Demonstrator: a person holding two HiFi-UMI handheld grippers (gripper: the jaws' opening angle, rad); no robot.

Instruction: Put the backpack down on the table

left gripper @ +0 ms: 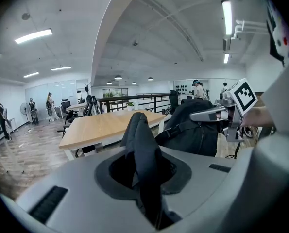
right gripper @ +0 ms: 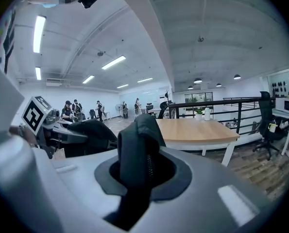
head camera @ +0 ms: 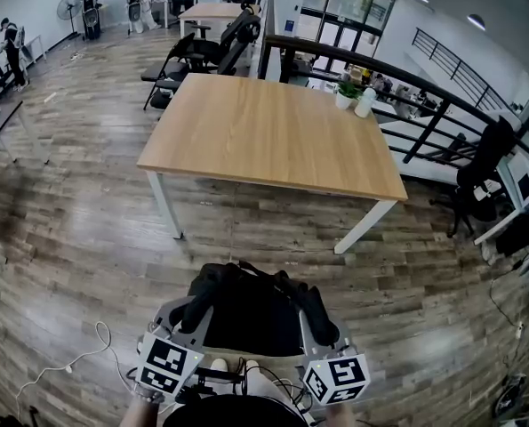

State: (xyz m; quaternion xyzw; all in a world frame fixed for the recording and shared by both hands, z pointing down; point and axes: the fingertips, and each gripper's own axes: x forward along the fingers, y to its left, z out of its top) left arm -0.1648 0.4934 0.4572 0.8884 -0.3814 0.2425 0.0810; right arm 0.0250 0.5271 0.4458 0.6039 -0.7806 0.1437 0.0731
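1. While both claws sit low at 6 o'clock in the head view, the black backpack hangs between them, above the wooden floor and well apart from the surface.
2. Seen in its own view, the left claw is clenched on a black shoulder strap, which stands up through the jaws.
3. Likewise, the right claw is clenched on a padded black strap with a zip line running down it.
4. From the backpack, the surface lies at 12 o'clock, its near edge facing the person.
5. At about 1 o'clock, on the far right corner of the surface, stand a potted plant and a white bottle, just beside each other.
6. Beyond the far left corner, at 11 o'clock, are black chairs.
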